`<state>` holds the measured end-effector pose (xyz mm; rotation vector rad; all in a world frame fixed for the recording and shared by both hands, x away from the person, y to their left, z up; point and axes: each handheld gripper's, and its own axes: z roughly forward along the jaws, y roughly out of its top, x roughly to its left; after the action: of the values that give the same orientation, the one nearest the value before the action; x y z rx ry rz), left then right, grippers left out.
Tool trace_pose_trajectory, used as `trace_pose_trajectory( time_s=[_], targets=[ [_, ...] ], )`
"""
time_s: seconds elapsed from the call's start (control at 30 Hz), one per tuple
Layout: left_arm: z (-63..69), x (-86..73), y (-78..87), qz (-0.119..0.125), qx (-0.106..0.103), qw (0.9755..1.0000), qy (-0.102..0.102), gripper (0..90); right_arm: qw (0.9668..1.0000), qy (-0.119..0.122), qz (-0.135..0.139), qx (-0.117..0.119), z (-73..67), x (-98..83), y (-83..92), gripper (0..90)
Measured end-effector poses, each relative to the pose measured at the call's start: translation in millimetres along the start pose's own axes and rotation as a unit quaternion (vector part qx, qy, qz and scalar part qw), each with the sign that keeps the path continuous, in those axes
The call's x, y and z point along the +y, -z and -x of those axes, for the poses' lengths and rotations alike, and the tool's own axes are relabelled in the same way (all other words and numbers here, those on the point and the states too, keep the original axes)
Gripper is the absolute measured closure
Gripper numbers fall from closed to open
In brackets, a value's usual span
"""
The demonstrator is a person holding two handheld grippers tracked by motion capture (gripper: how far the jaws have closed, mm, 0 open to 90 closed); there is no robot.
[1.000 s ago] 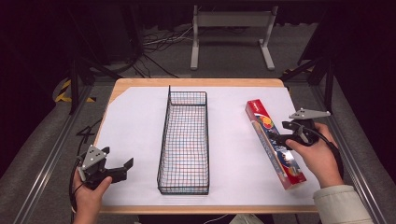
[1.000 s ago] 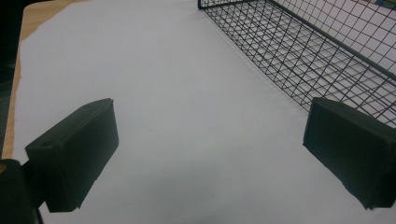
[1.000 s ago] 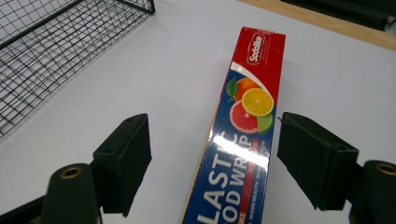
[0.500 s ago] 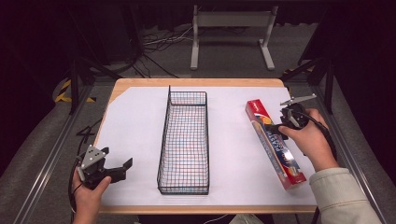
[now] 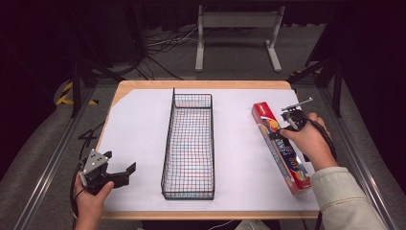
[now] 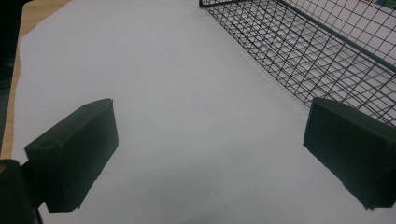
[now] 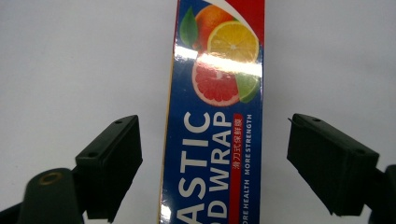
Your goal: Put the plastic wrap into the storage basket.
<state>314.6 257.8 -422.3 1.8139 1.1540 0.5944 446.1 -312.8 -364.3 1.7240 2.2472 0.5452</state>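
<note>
A long red and blue plastic wrap box point(image 5: 280, 146) lies flat on the white table cover at the right. My right gripper point(image 5: 279, 132) hovers over its far half, pointing down. In the right gripper view the box point(image 7: 215, 116) runs up between the two jaws, which stand apart from both its sides. Those jaws have just been opening, with the box between them and no pad touching it. My left gripper point(image 5: 123, 168) rests at the near left of the table, open, with bare white cover point(image 6: 196, 140) between its jaws.
A long black wire basket point(image 5: 189, 143) stands lengthwise in the middle of the table, its near corner close to the left gripper point(image 6: 327, 51). The white cover point(image 5: 139, 129) spans the wooden tabletop. A metal stand point(image 5: 237, 33) and cables lie on the floor beyond.
My right hand has moved away from me along the box toward its far end and sunk a little. The left hand has stayed put.
</note>
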Motion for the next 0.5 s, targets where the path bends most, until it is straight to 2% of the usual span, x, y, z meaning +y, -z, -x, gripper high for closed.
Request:
trace_pose_trajectory(
  time_s=[0.13, 0.33, 0.5],
  targets=[
    [-0.7, -1.3, -1.0, -0.001, 0.004, 1.0000, -0.002, 3.7, 0.9995, -0.025, -0.019, -0.006, 1.8, -1.0, -8.3, 19.9],
    [-2.1, -2.0, -1.9, -0.003, 0.004, 1.0000, -0.003, 3.7, 0.9989, -0.022, -0.040, -0.013, 0.7, -2.7, -20.4, 19.9],
    [-1.5, -3.1, -3.7, -0.006, 0.003, 1.0000, -0.003, 3.7, 0.9989, -0.016, -0.041, -0.017, -0.7, -0.9, -27.2, 17.8]
  ],
)
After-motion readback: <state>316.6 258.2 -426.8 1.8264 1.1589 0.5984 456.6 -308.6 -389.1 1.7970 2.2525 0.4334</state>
